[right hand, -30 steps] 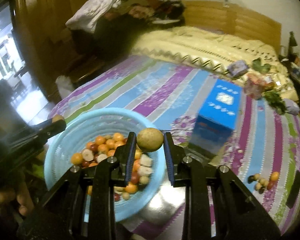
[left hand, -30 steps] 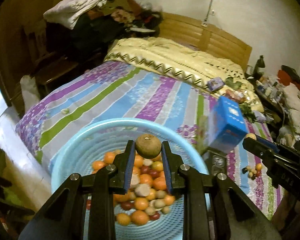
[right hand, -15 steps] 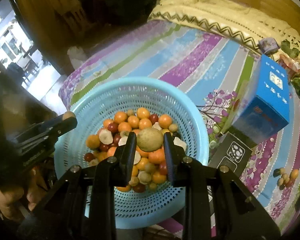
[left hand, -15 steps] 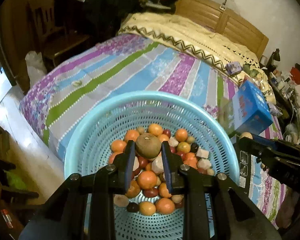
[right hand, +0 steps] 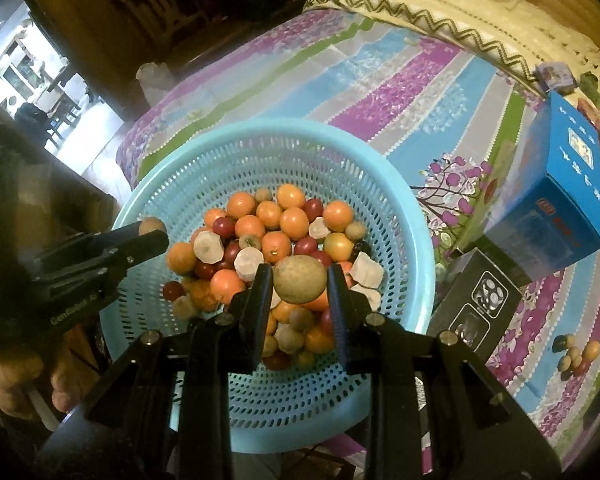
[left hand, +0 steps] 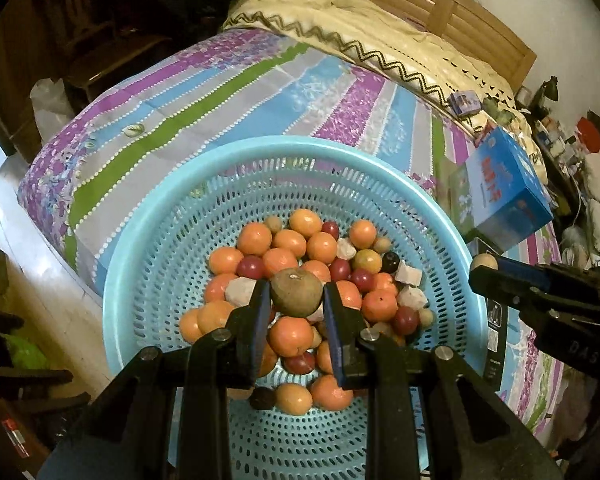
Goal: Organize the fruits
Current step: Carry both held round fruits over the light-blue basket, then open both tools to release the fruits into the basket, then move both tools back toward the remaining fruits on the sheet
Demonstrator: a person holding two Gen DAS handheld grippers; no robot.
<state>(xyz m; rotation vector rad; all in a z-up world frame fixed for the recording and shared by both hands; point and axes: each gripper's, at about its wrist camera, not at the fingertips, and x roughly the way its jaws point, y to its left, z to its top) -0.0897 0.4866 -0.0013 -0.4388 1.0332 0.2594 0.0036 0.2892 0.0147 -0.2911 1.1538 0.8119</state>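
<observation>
A light blue perforated basket (left hand: 148,264) (right hand: 400,200) sits at the near edge of the bed and holds several oranges, red fruits, small brown fruits and pale chunks. My left gripper (left hand: 296,300) is shut on a round brown fruit (left hand: 296,292) and holds it just above the pile. My right gripper (right hand: 300,284) is shut on a similar brown fruit (right hand: 300,278) above the same pile. Each gripper shows from the side in the other view, the right one (left hand: 496,276) and the left one (right hand: 148,236), both over the basket rim.
A blue box (left hand: 504,188) (right hand: 560,184) and a black box (right hand: 480,304) lie on the striped bedsheet (left hand: 220,92) right of the basket. A small pile of loose fruits (right hand: 576,356) lies on the sheet at far right. The floor drops off left of the bed.
Both grippers have come forward and down over the basket, each still holding its brown fruit. The basket now fills the middle of both views.
</observation>
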